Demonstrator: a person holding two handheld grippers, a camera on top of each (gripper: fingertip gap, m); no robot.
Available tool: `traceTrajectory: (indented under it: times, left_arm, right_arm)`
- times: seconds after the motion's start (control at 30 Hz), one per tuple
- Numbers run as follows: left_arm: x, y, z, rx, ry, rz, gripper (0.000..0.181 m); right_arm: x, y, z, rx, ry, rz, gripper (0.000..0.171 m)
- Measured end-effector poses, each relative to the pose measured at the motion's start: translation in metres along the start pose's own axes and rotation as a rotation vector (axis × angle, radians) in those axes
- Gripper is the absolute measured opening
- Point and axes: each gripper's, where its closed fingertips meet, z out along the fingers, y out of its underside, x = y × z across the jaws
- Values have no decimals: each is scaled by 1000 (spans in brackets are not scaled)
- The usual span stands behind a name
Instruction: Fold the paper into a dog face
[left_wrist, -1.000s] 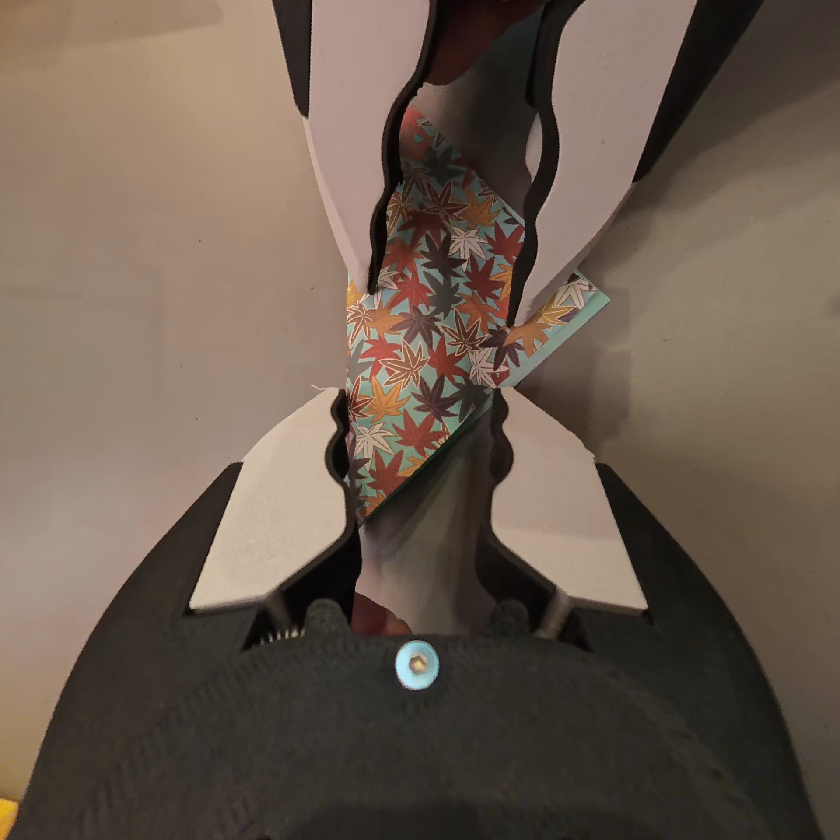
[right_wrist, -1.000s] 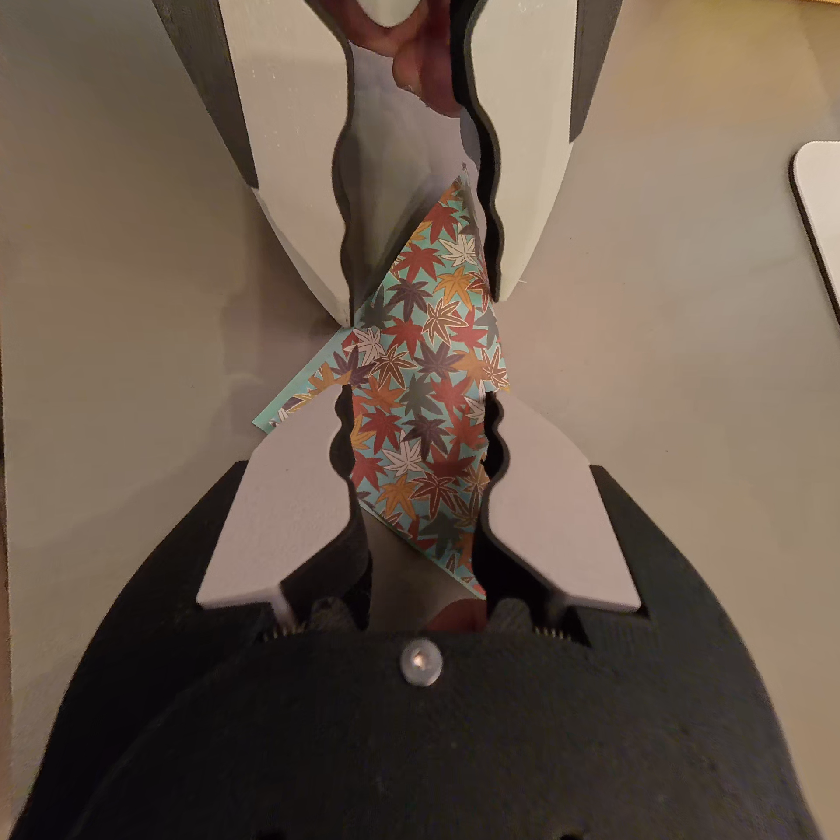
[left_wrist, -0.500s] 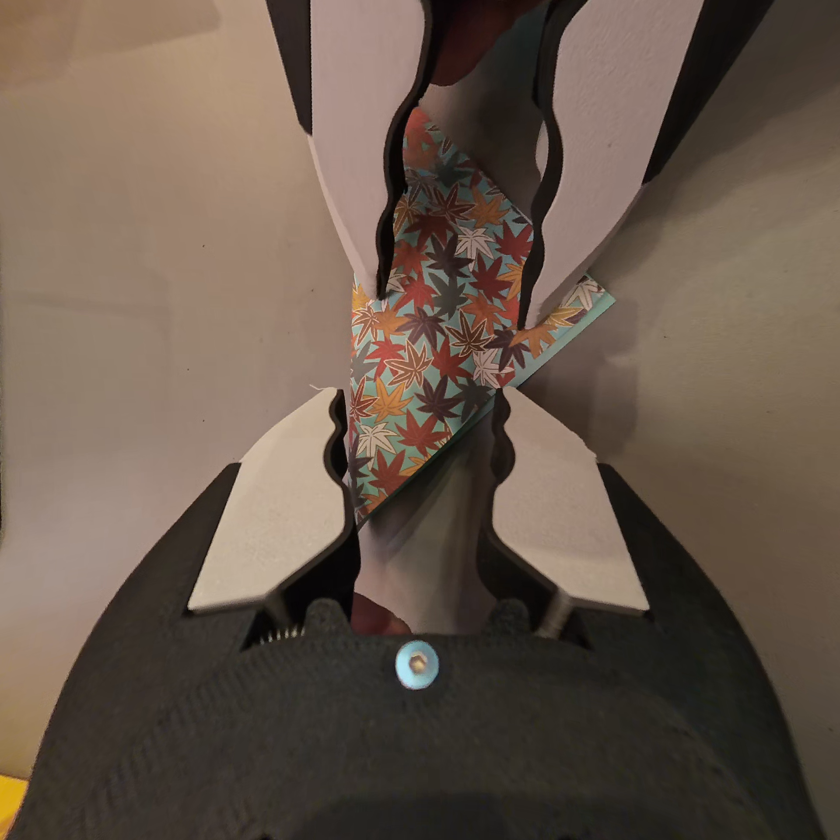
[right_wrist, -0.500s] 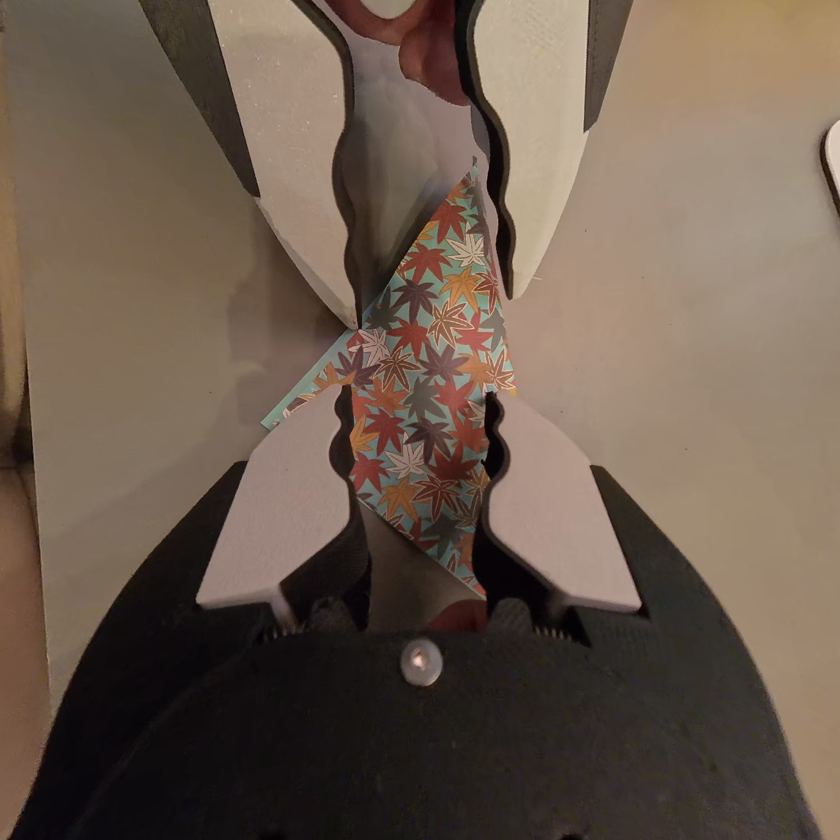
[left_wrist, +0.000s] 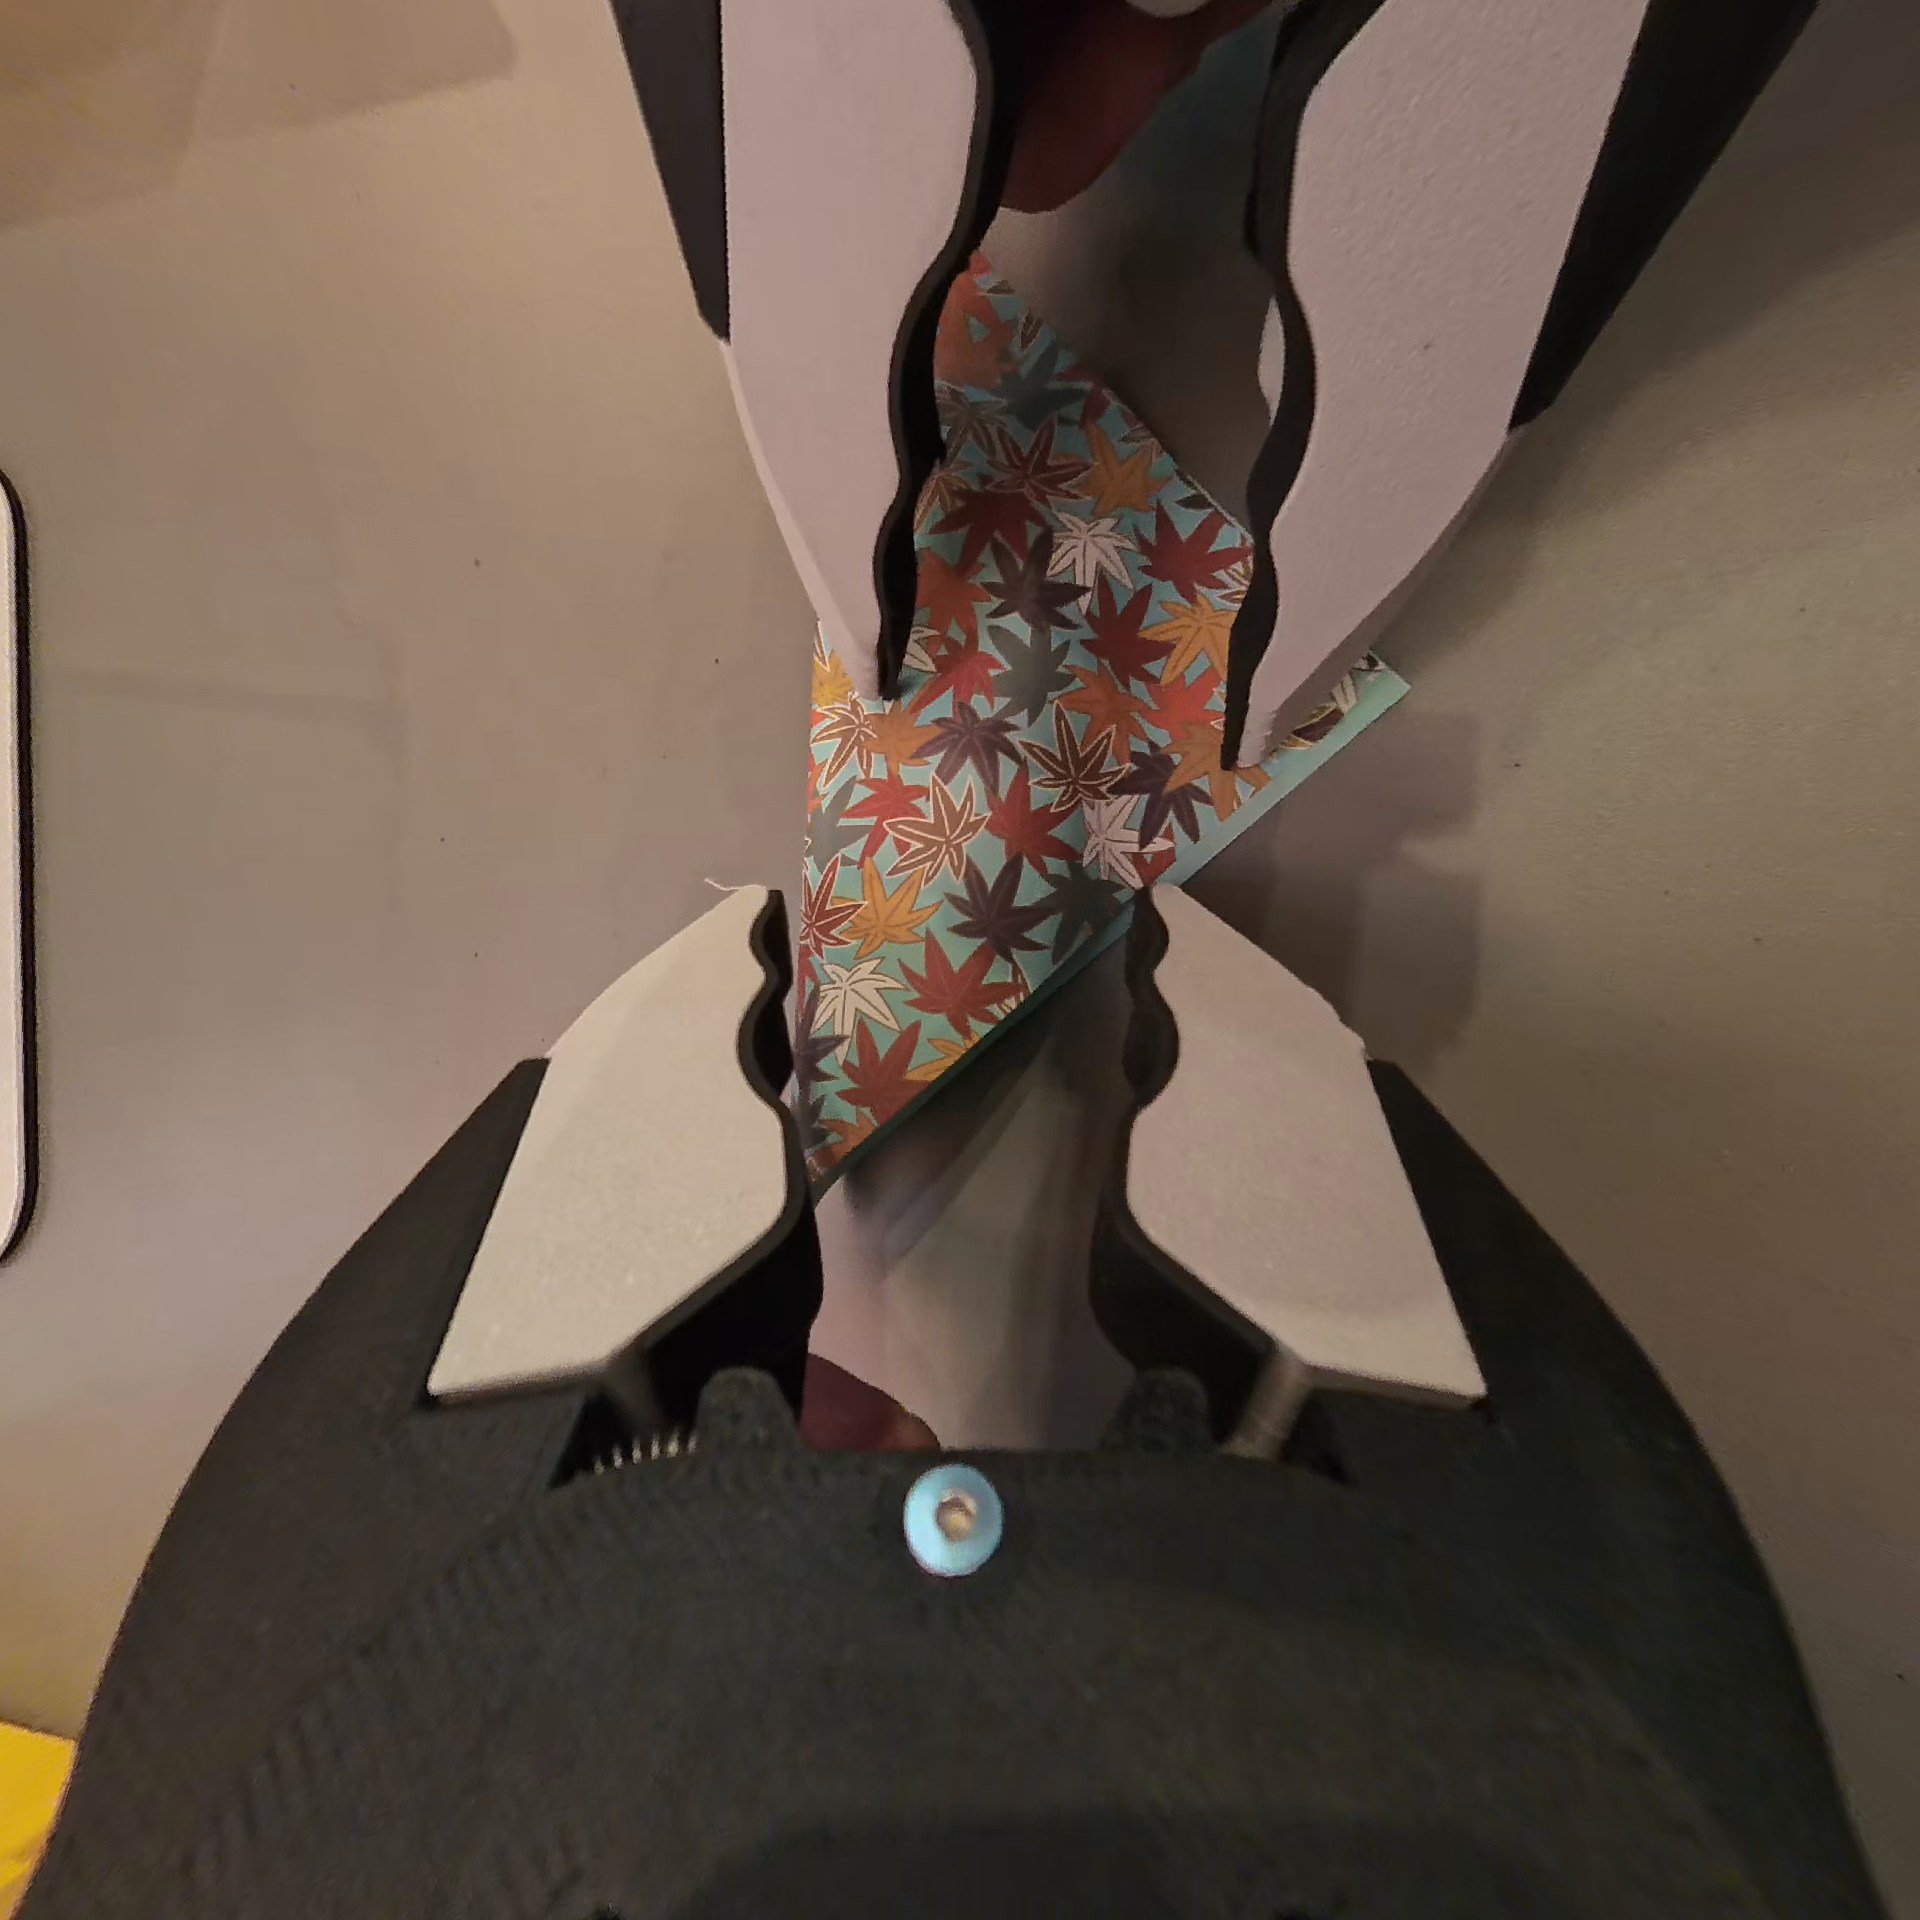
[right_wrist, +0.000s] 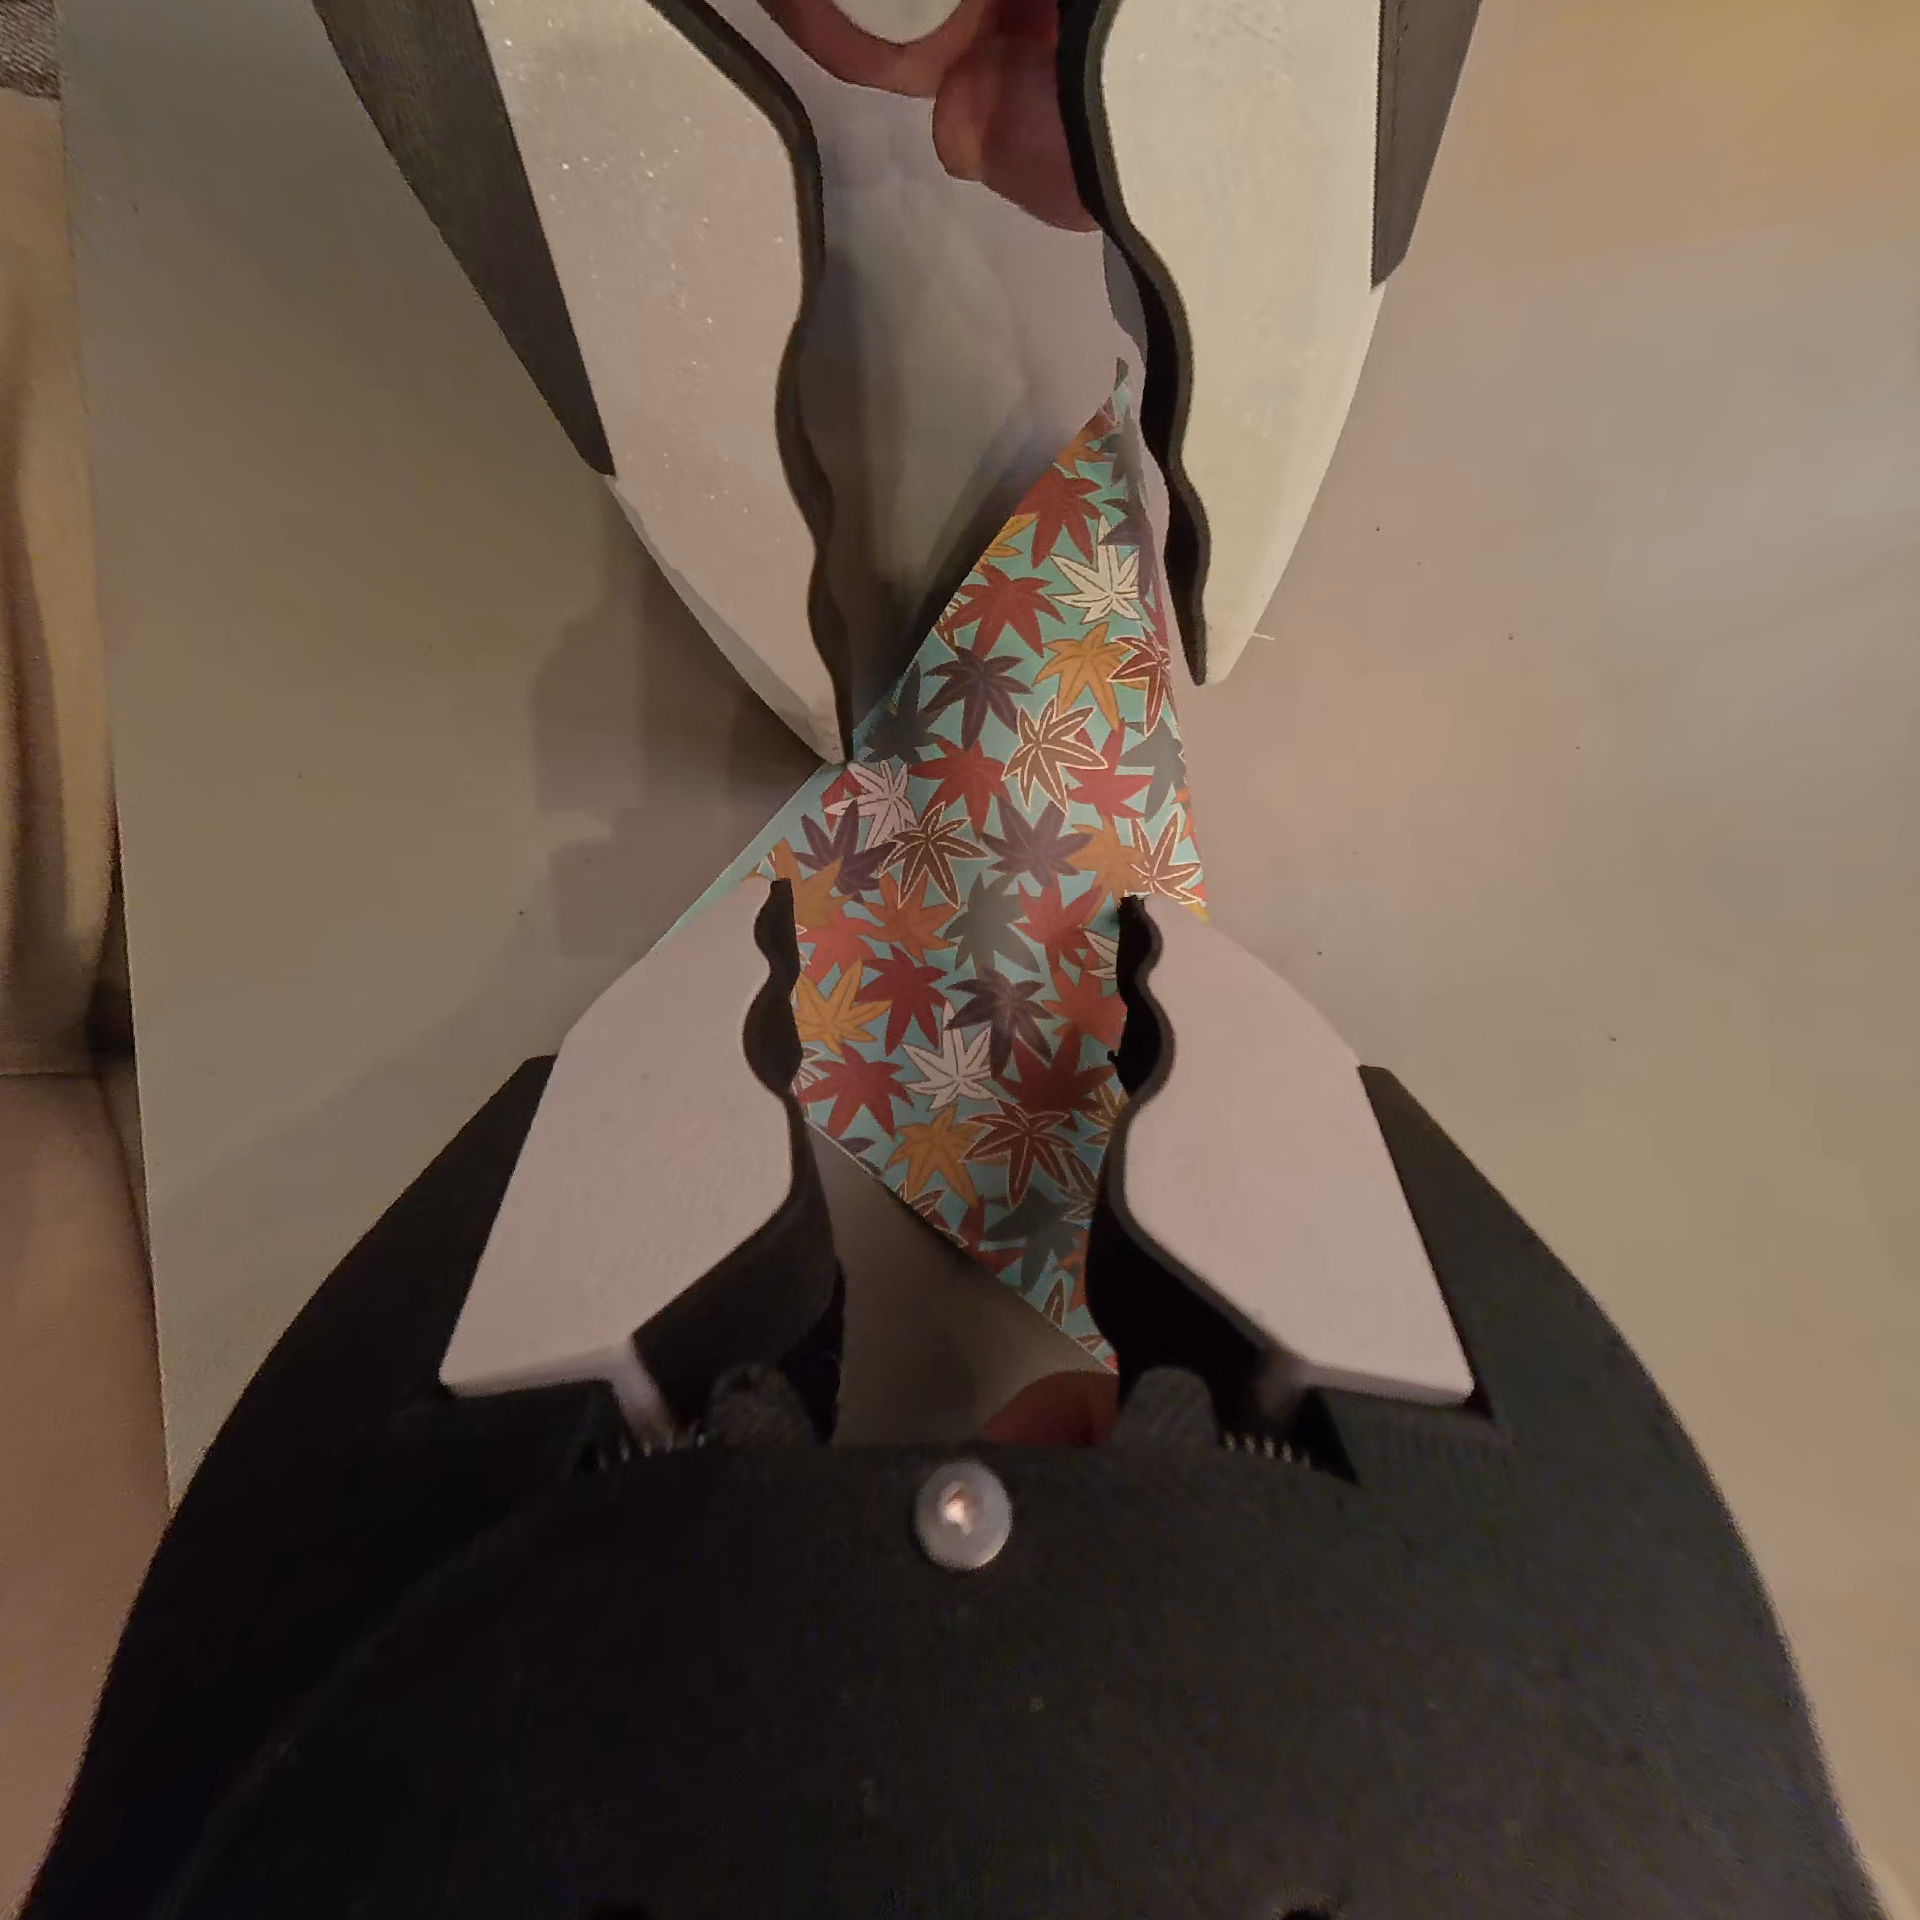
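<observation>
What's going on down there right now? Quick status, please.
Left tool and right tool both open, nose to nose over the leaf-print paper. Paper already folded, flat on the table. Nothing in the way.

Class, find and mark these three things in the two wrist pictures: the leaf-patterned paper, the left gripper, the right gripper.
leaf-patterned paper (left_wrist: 997, 790): left wrist view, middle of the printed face.
left gripper (left_wrist: 956, 904): left wrist view, midway between its fingertips.
right gripper (right_wrist: 951, 909): right wrist view, midway between its fingertips.
</observation>
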Motion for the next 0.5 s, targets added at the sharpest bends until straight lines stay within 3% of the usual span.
traceTrajectory:
  times: [0.5]
  left_arm:
    - [4, -1, -1, 17, -6, 10, 62]
  right_arm:
    - [-6, 0, 1, -1, -36, 23, 63]
